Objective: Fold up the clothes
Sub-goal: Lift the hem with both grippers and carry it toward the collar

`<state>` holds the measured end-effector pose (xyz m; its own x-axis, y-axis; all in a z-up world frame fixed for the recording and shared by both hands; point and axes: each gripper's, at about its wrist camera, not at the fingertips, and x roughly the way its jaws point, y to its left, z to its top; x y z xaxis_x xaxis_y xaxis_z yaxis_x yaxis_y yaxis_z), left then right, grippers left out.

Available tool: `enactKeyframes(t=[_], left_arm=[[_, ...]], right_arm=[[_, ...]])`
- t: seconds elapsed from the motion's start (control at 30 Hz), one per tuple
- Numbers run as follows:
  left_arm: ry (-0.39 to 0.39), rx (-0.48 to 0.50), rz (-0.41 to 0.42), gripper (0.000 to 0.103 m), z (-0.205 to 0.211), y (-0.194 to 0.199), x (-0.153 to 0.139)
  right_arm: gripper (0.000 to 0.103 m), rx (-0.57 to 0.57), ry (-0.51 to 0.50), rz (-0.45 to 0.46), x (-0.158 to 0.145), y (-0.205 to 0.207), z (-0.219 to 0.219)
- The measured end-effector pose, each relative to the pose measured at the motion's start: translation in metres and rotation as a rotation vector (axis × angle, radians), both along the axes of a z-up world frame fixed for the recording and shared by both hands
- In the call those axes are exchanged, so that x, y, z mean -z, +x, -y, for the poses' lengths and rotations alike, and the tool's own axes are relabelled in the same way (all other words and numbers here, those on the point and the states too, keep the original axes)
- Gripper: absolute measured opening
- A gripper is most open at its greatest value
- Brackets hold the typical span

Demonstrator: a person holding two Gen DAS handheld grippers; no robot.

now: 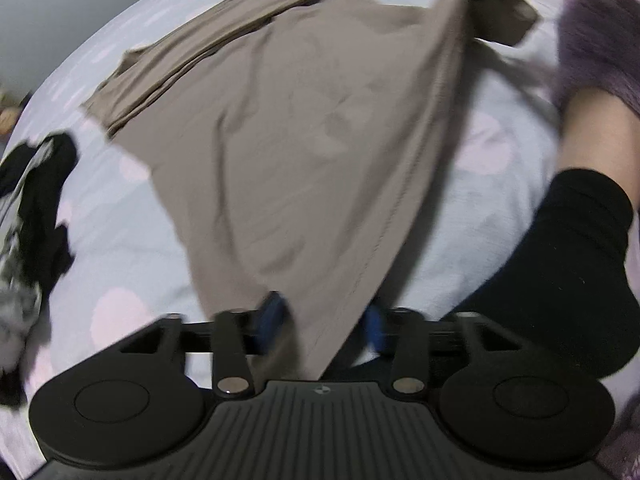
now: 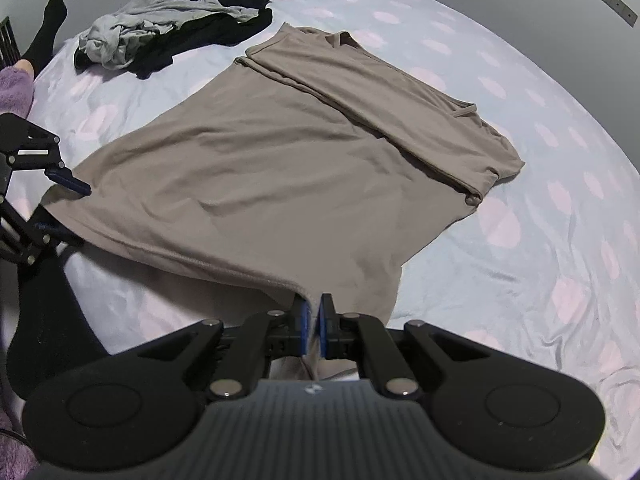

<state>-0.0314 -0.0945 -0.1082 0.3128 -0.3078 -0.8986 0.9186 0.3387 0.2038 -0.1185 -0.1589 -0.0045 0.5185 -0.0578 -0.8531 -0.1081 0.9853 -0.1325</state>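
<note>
A taupe shirt (image 2: pixel 260 168) lies spread on the bed, one side folded over along its far edge (image 2: pixel 360 80). My right gripper (image 2: pixel 315 328) is shut on the shirt's near hem, which is raised slightly off the sheet. At the hem's other corner my left gripper (image 2: pixel 60 208) is open, its blue pads on either side of the cloth. In the left wrist view, which is blurred, the shirt (image 1: pixel 300 140) runs up from between the wide-apart pads of the left gripper (image 1: pixel 326 320), and its right edge is lifted toward the top right.
The bed sheet (image 2: pixel 520 260) is pale blue with pink dots. A pile of grey and black clothes (image 2: pixel 168 28) lies at the far left, also in the left wrist view (image 1: pixel 36 200). A person's leg in a black sock (image 1: pixel 568 272) and purple fuzzy fabric (image 1: pixel 600 32) are close to the left gripper.
</note>
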Motion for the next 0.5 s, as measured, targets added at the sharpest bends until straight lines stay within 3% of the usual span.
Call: enactKeyframes(t=[0.03,0.1,0.2,0.5], left_arm=[[-0.002,-0.026,0.018,0.021,-0.002,-0.001,0.0],[-0.003,-0.08,0.054,0.003,-0.005,-0.001,-0.001],[-0.044,-0.151,0.126,0.001,-0.014,-0.003,-0.01],[-0.272,-0.255,0.317,0.001,-0.031,-0.018,-0.083]], right_arm=[[0.006,0.001,0.001,0.002,0.0,-0.002,0.0],[0.006,0.006,-0.003,0.011,0.001,-0.007,-0.001],[0.006,0.014,-0.02,0.038,0.0,-0.017,-0.005],[0.006,0.026,-0.163,0.198,-0.034,-0.055,-0.026]])
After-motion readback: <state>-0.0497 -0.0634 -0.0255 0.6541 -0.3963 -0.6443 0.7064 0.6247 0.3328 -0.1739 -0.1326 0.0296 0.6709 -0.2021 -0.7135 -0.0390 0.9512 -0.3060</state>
